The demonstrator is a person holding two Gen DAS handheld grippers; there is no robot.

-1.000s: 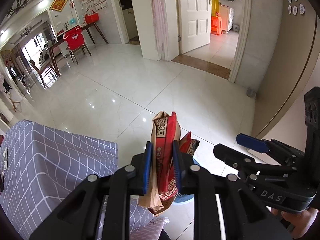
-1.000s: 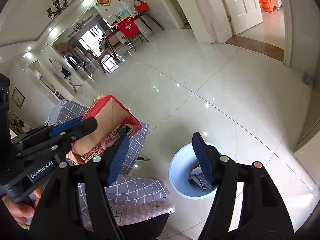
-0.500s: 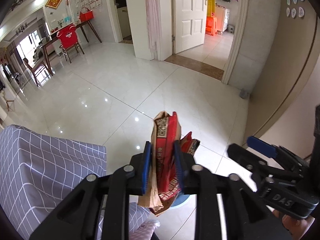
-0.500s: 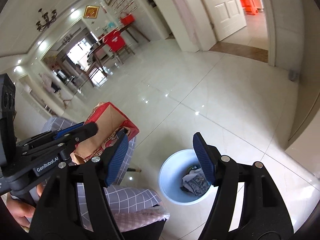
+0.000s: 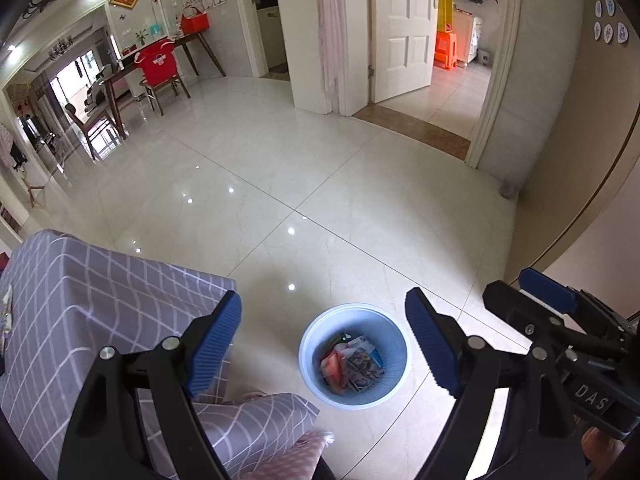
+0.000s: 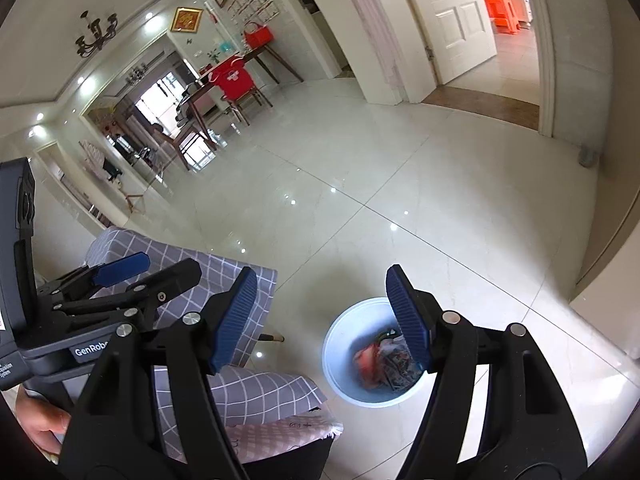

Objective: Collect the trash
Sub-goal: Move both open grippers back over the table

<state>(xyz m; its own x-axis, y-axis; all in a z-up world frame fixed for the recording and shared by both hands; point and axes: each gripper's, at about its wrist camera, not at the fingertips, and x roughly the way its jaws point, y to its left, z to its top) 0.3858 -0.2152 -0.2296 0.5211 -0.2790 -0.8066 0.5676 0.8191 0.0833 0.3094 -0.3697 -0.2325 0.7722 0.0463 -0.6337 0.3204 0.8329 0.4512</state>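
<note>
The left gripper (image 5: 323, 342) is seen released, its blue ribbed pads (image 5: 216, 344) spread wide with nothing between them. It is held above a pale blue waste bin (image 5: 310, 364) that stands on the glossy tiled floor (image 5: 320, 184). Inside the bin, crumpled trash (image 5: 352, 364) is seen: a red-orange wrapper lying against printed paper packaging. The bin is placed just beside the corner of a table covered with a grey checked cloth (image 5: 100, 304), under which a pink patterned layer (image 6: 280, 432) is exposed at the hanging edge.

The right gripper (image 6: 322, 320) is likewise spread apart and empty, and is held level with the left one, above the cloth corner and the bin. In the right wrist view the bin's far rim (image 6: 360, 304) is partly hidden by one blue pad (image 6: 408, 320), with the trash visible beside it. A person's fingers (image 6: 44, 424) are seen wrapped around the left gripper's handle.
</note>
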